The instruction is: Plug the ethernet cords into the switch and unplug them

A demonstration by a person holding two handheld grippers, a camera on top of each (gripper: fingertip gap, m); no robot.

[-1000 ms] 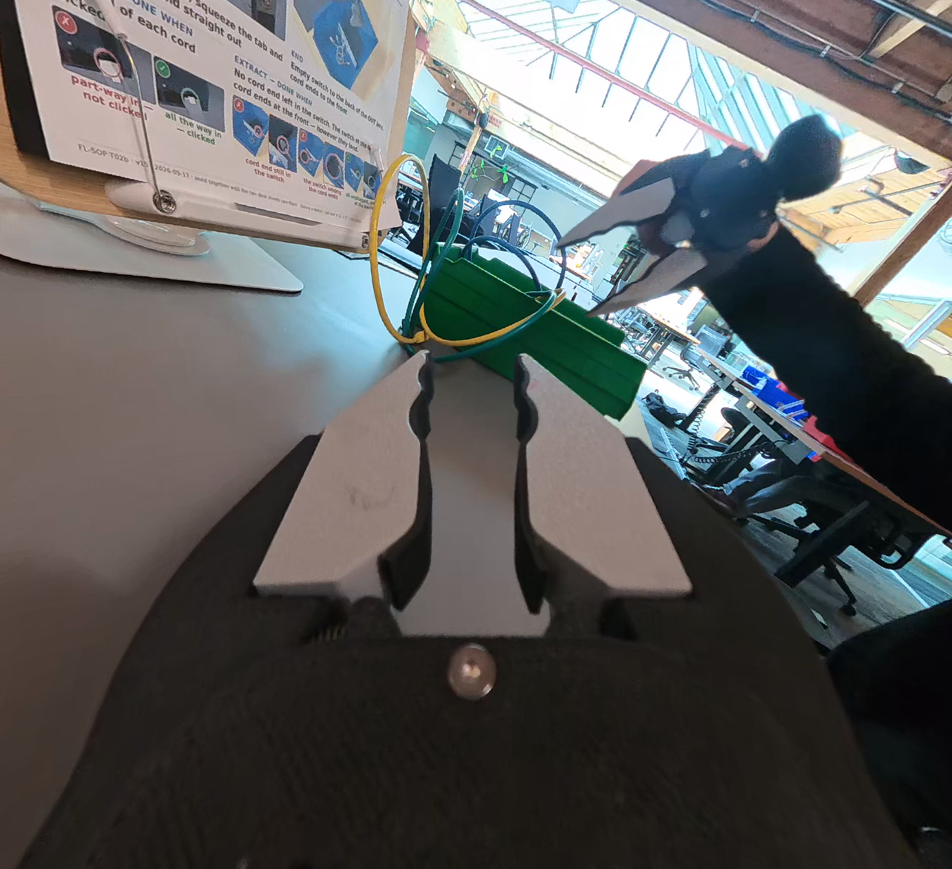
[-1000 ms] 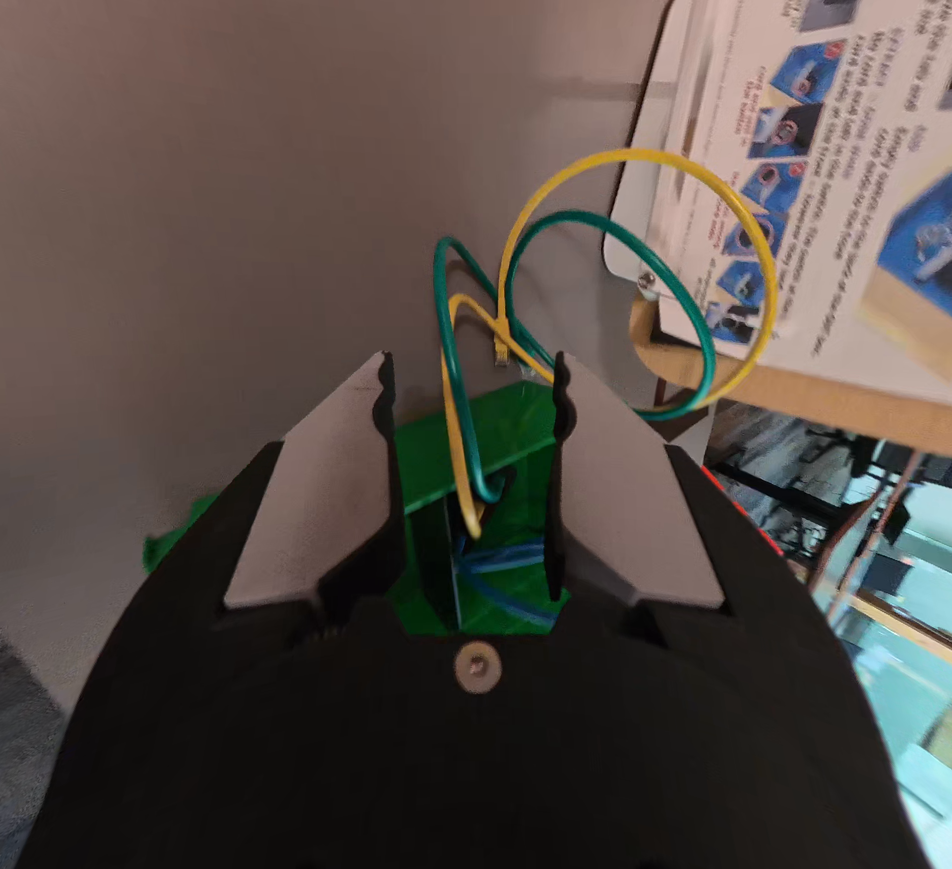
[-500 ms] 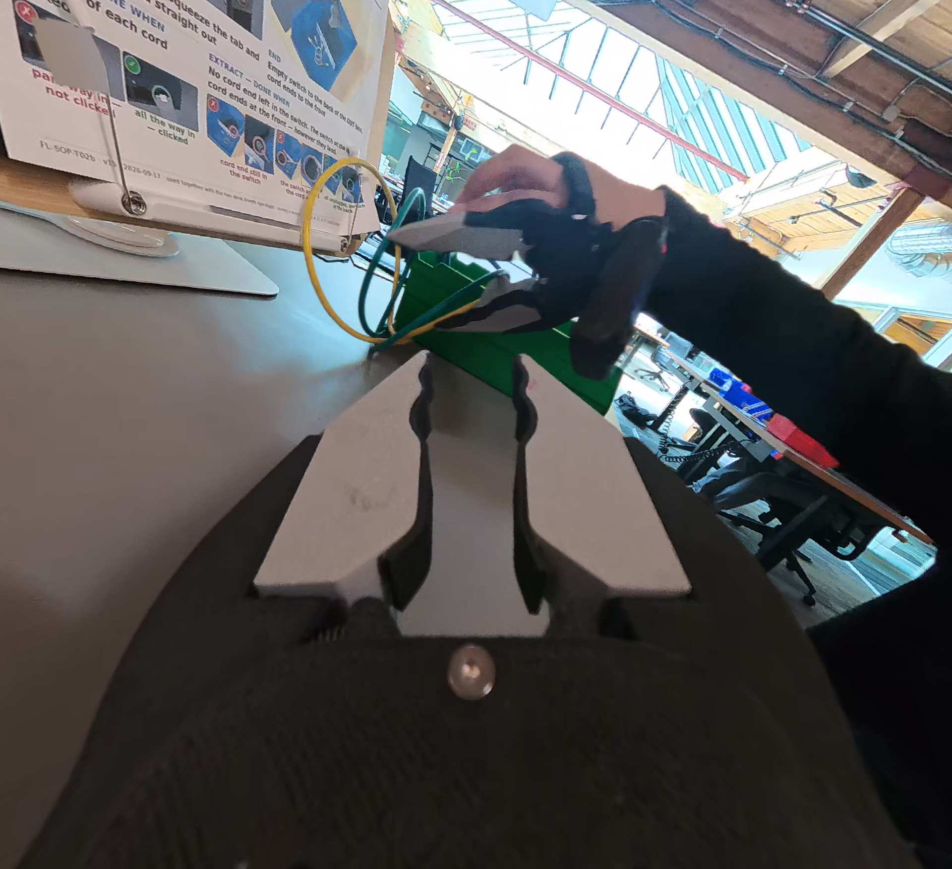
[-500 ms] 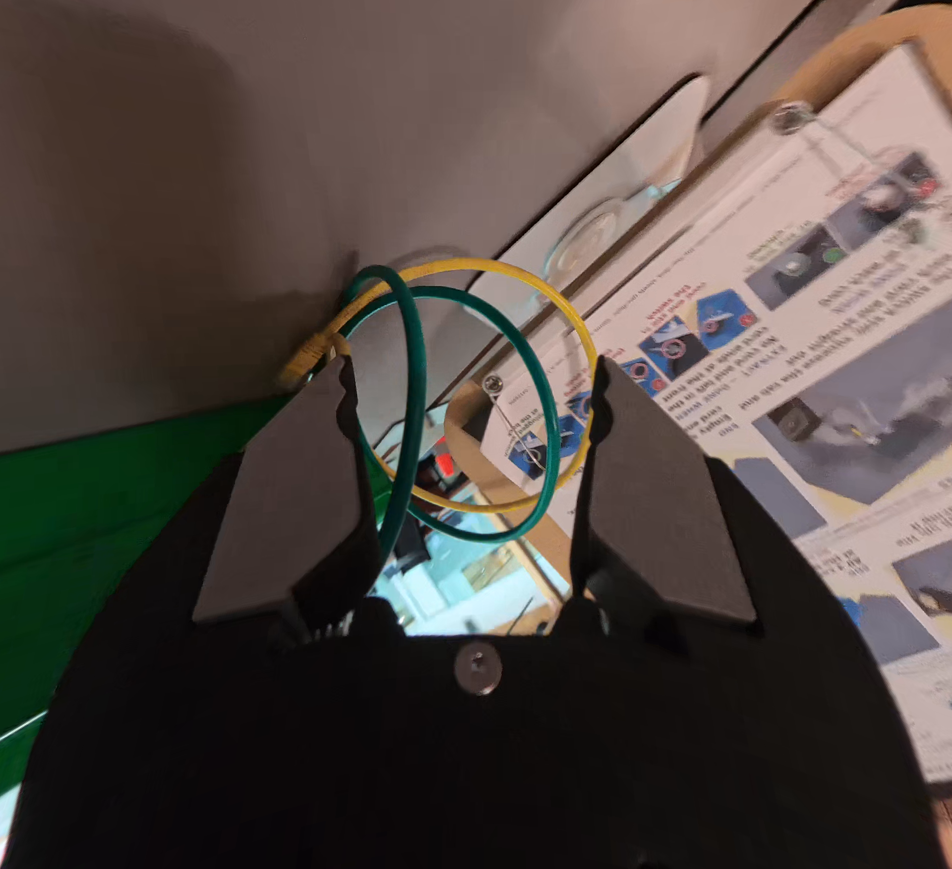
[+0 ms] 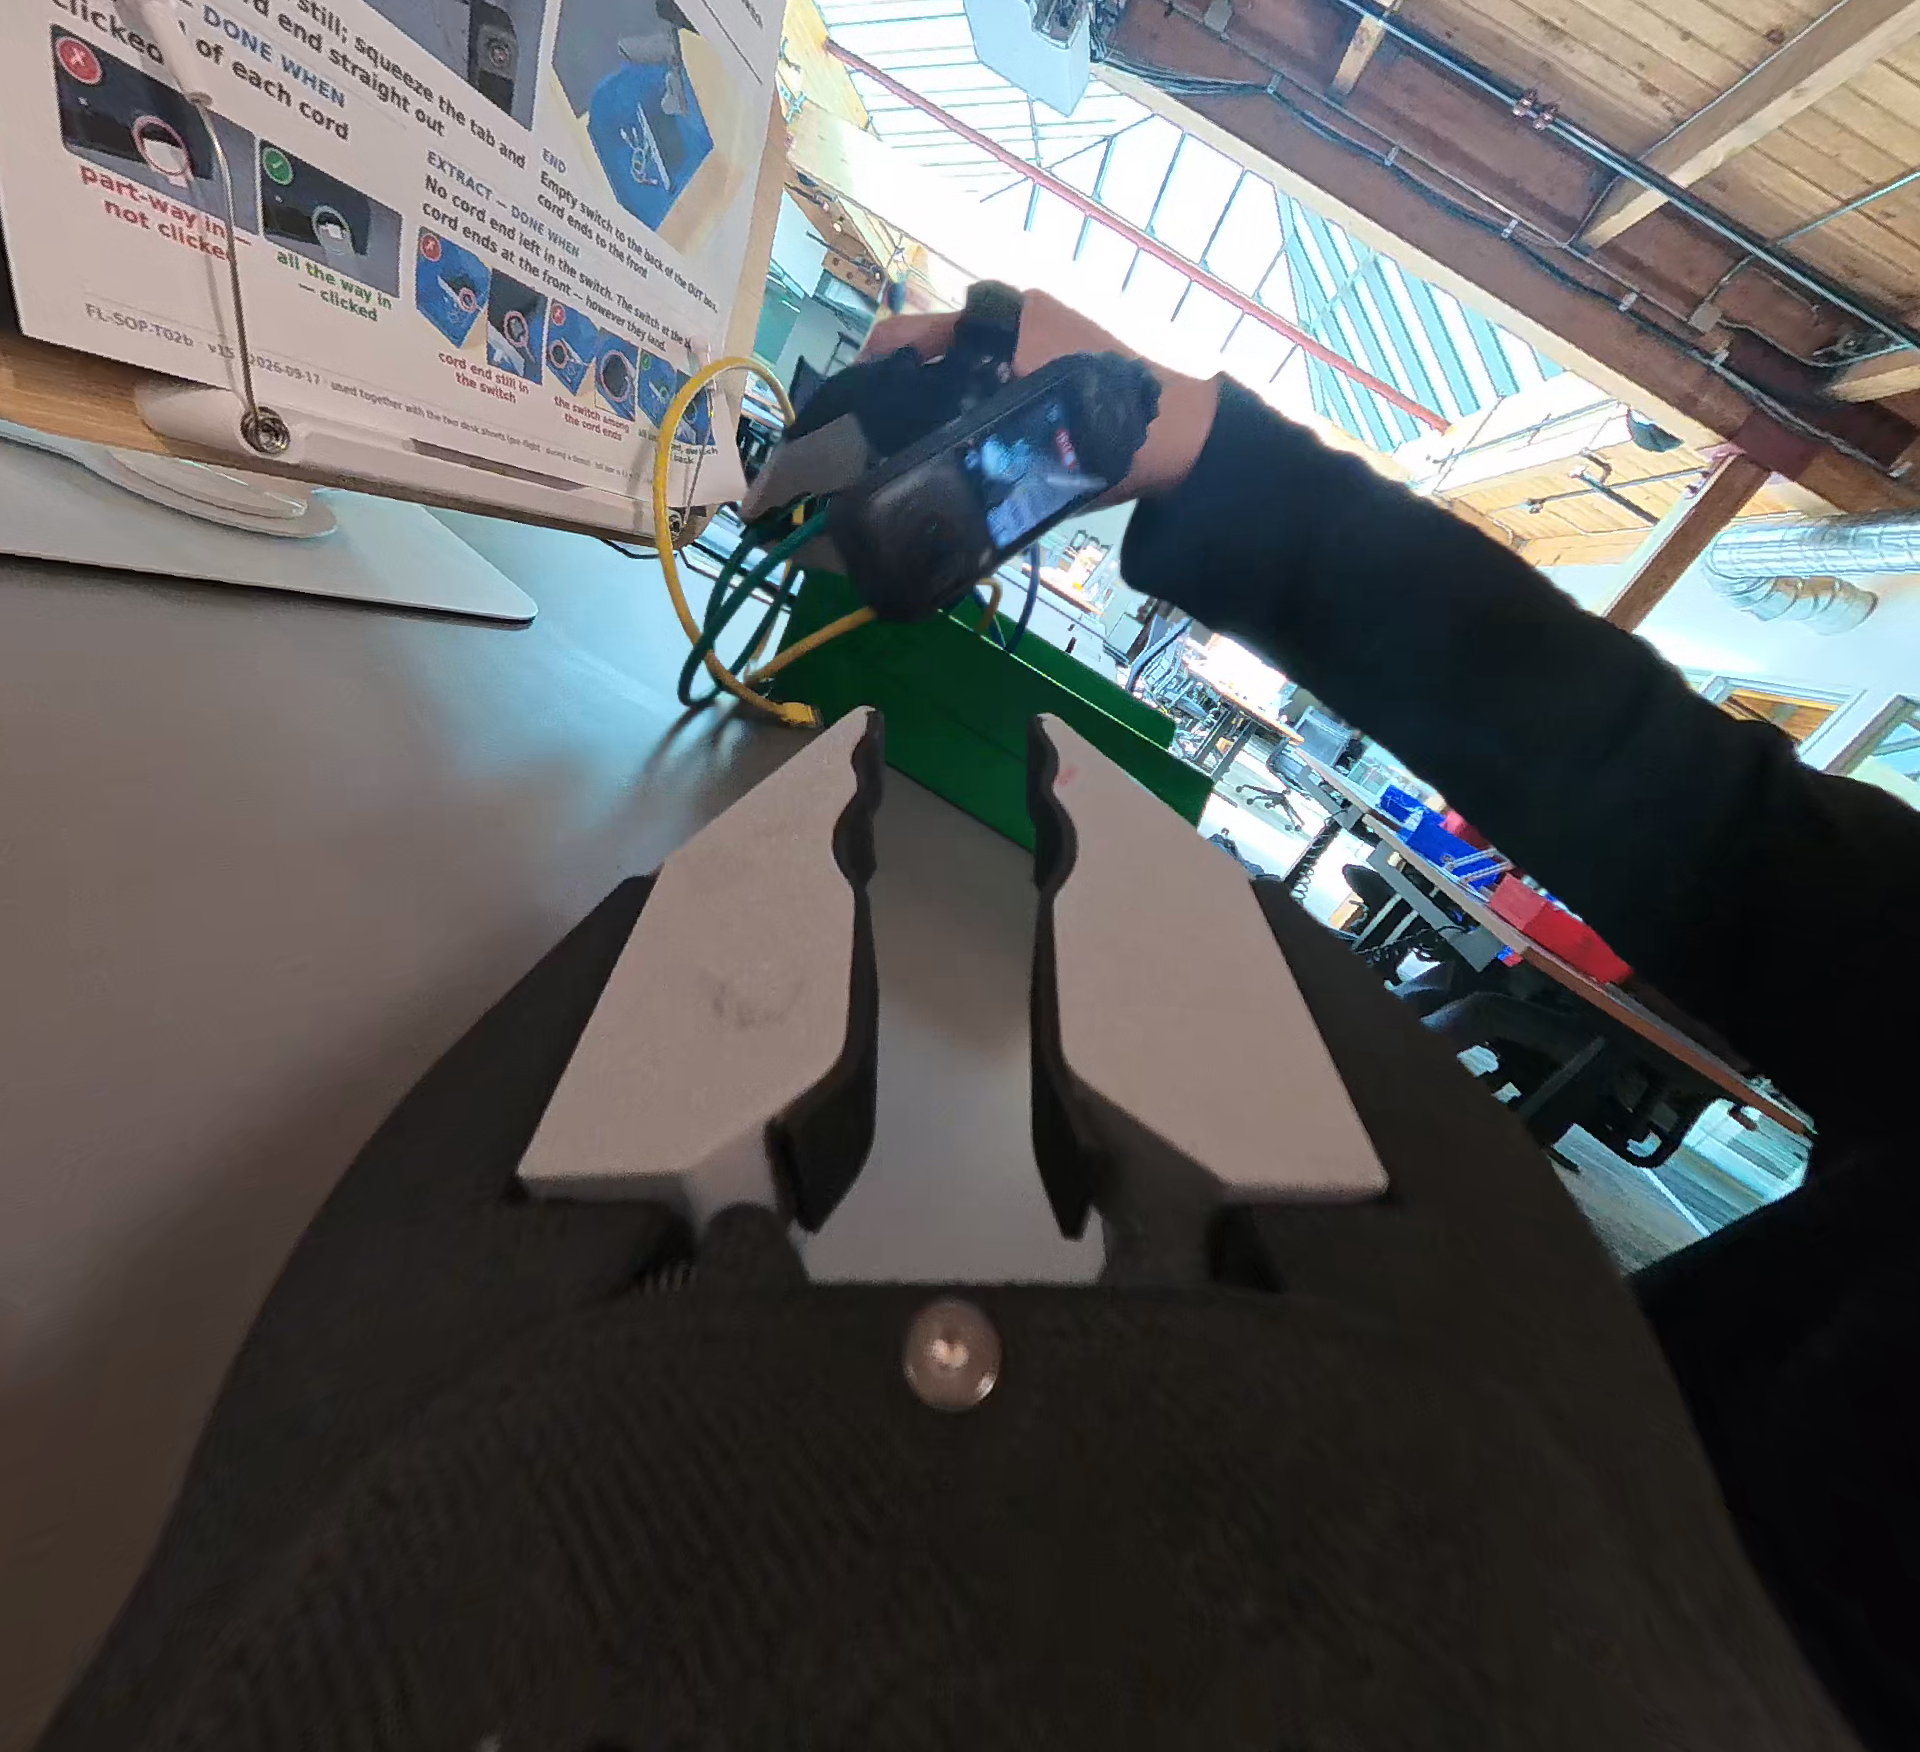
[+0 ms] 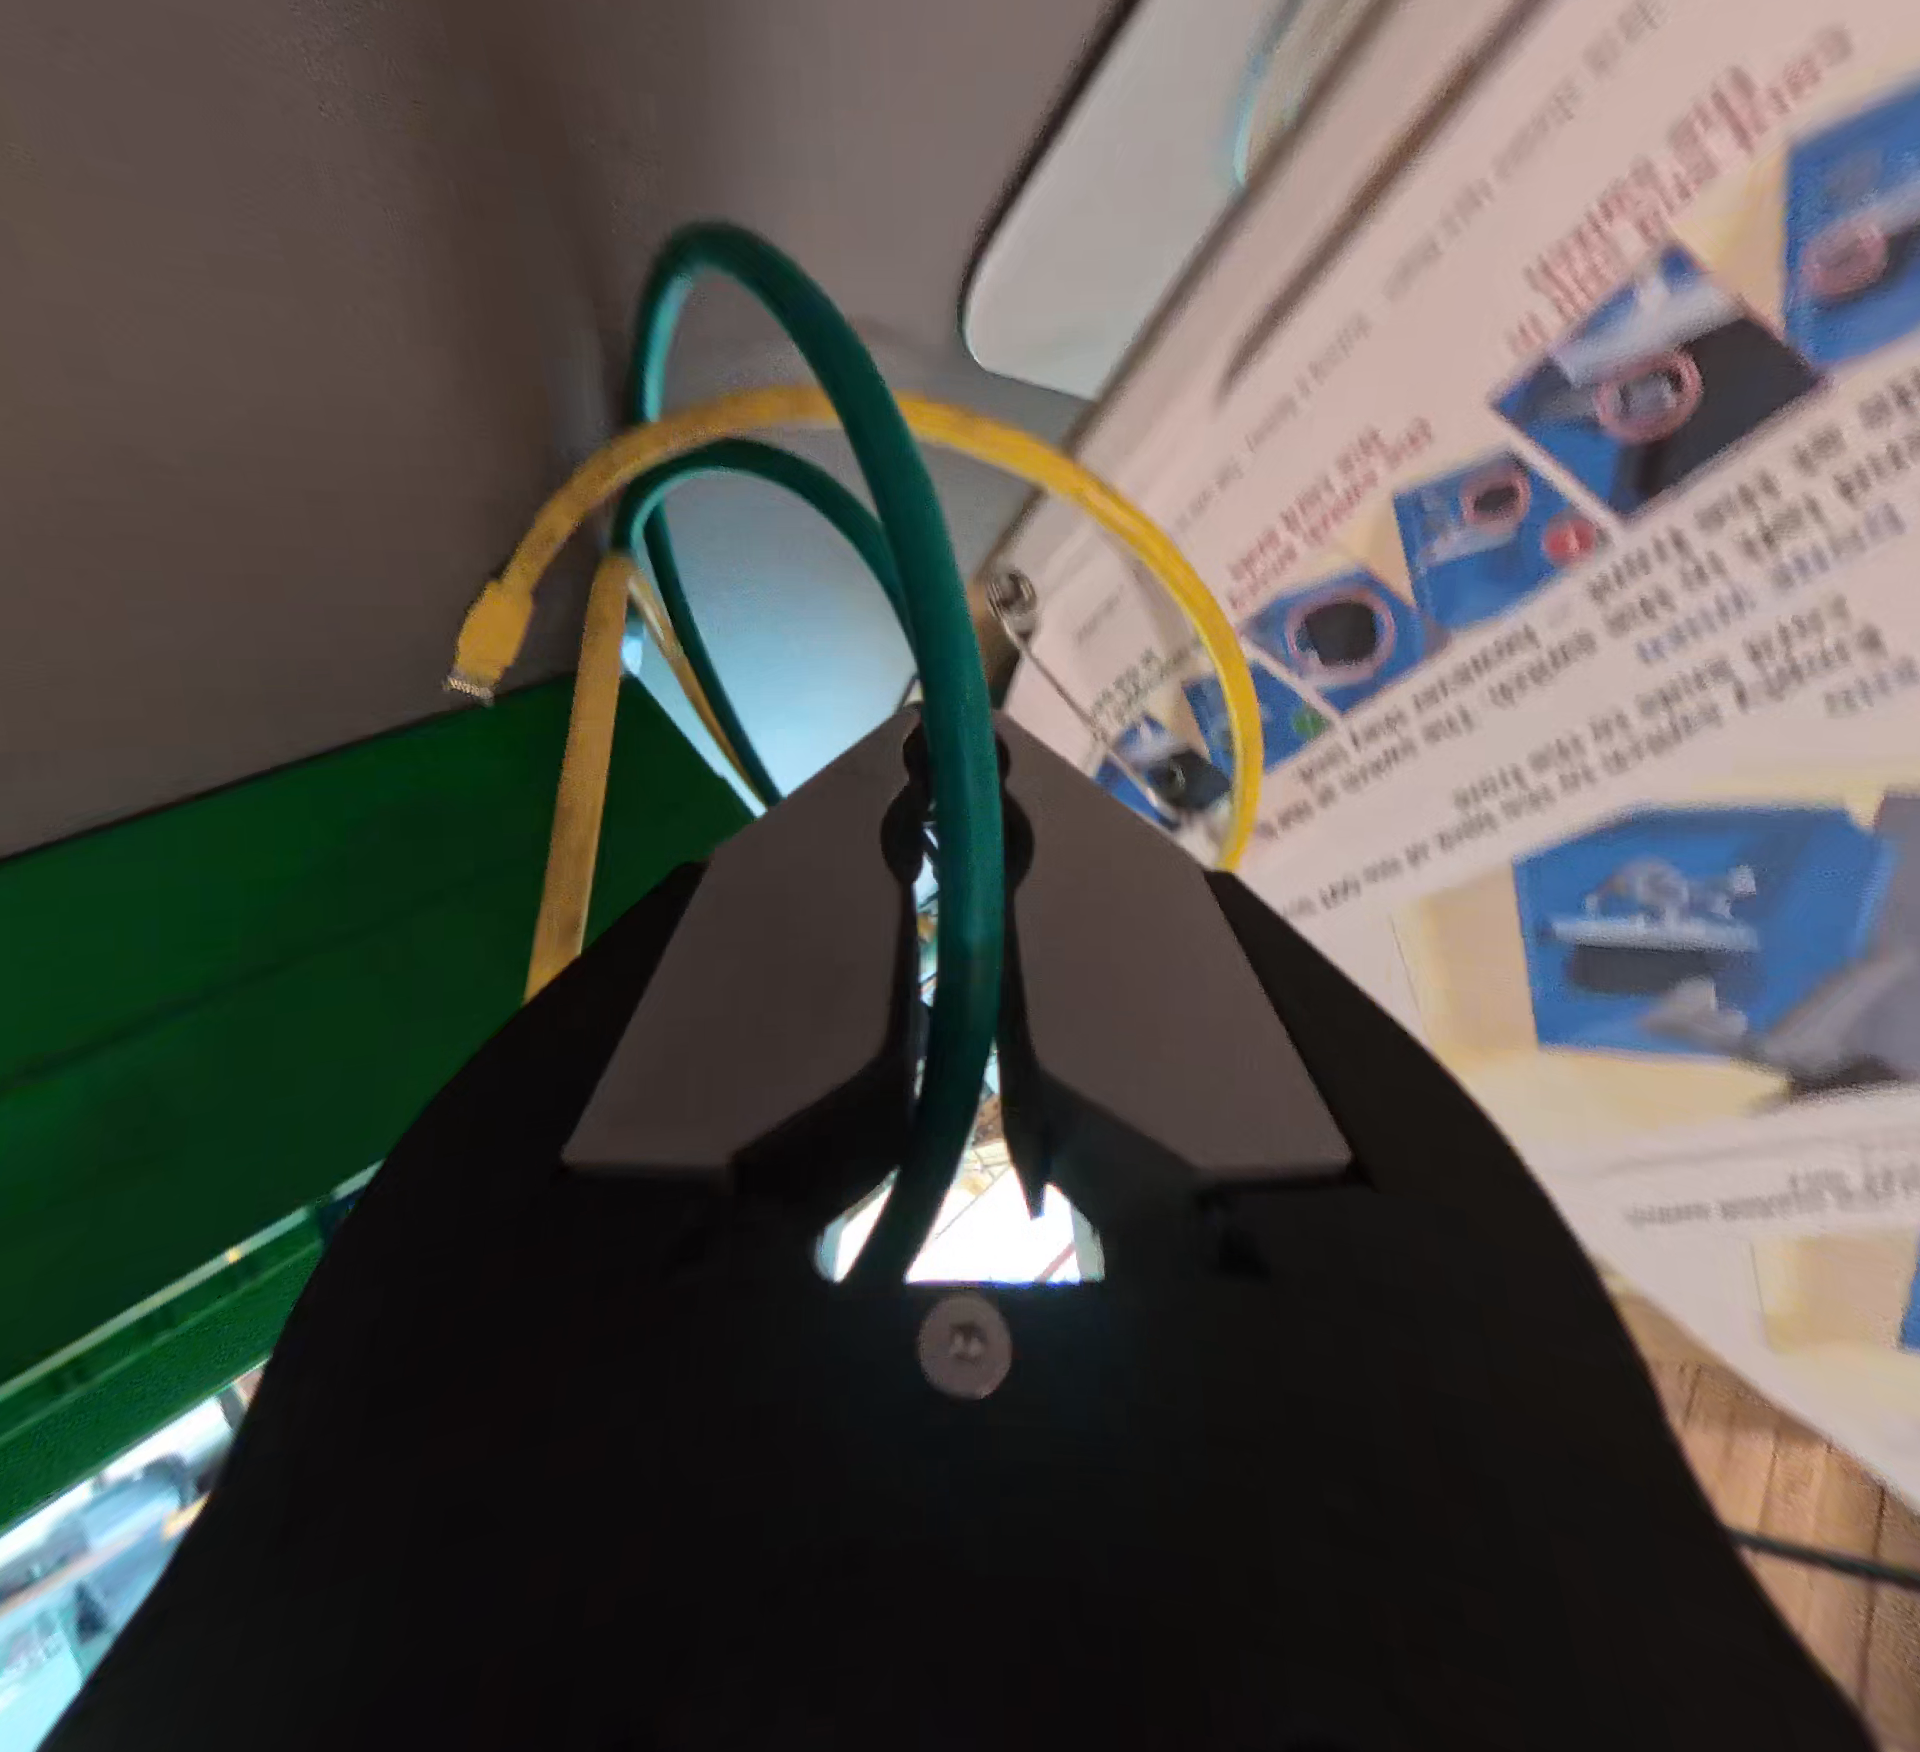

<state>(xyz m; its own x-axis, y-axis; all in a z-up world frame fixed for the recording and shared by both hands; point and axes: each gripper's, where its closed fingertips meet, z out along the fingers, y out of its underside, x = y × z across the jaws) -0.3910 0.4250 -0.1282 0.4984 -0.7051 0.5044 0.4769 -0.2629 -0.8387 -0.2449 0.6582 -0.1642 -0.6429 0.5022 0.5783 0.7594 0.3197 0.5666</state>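
Two cords, light and springy, loop up from the green bin [image 5: 997, 715] on the table [image 5: 260, 819]. Right gripper [image 6: 951, 757] is pinched on the green cord [image 6: 935, 611] mid-loop; nearer the plug would steer better. Left gripper [image 5: 945, 746] rests apart, empty. Yellow cord [image 6: 1039, 445] hangs free.

Daylight pours through the skylights [image 5: 1195, 175] at one o'clock of my left view, blown out nearly white, so the sleeve [image 5: 1558, 715] at three o'clock reads as a flat black shape. The grey tabletop [image 5: 260, 819] at nine o'clock is evenly lit, and my left tongs [image 5: 951, 746] look crisp. The wide lens bends the ceiling beams at the edges. My right view is dimmer: my right tongs [image 6: 951, 746] are dark and backlit, and the instruction sheet [image 6: 1558, 611] at three o'clock smears with motion blur.
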